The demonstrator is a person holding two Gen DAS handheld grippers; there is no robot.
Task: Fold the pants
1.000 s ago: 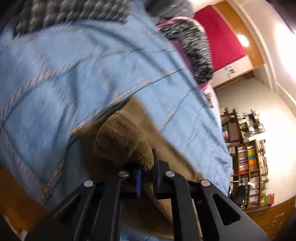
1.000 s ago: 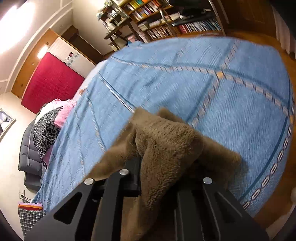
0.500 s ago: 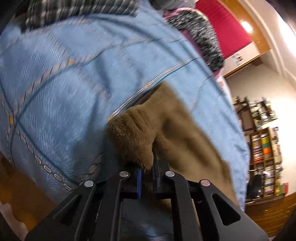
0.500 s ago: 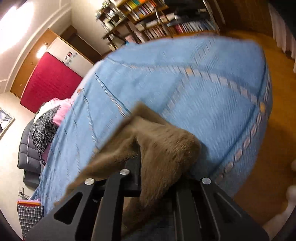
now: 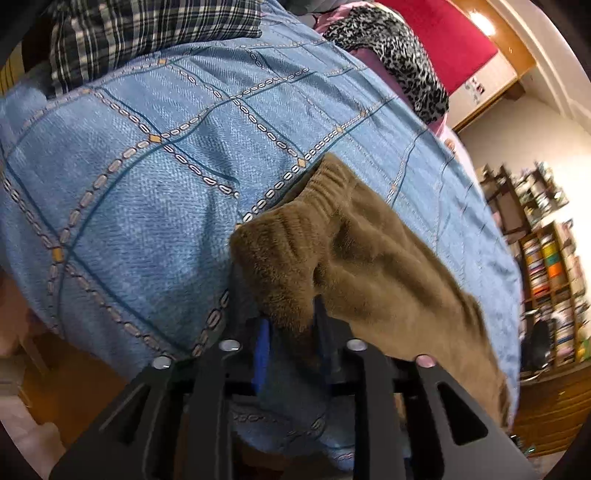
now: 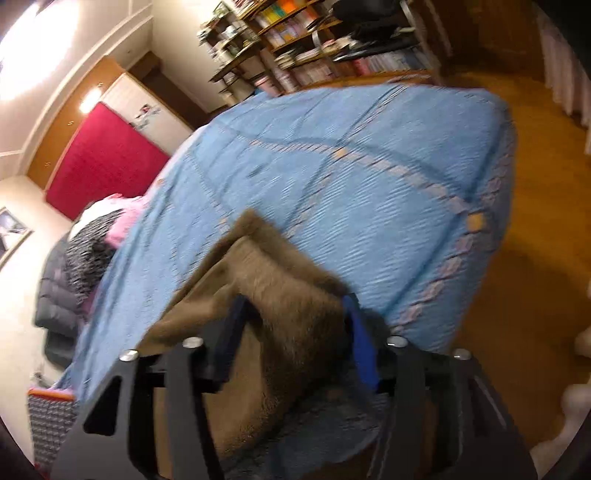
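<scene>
- On the blue patterned bedspread (image 5: 155, 192), brown fleece pants (image 5: 369, 266) lay stretched along the near edge, the elastic waistband bunched at their left end.
- At that left end, the left gripper (image 5: 291, 332) had its jaws coming apart; a fold of the waistband sat between them, and I could not tell whether the pads were pressing it.
- Behind it, at the far left, a dark plaid cloth (image 5: 147, 33) lay on the bed, with a leopard-print fabric (image 5: 399, 55) further along.
- At the right end, the right gripper (image 6: 295, 332) was also spreading its jaws, the pants (image 6: 280, 295) heaped loosely in the gap, clear of the blue pad (image 6: 360, 343) on one side.
- Beyond stood a bookshelf (image 6: 295, 40), blurred.
</scene>
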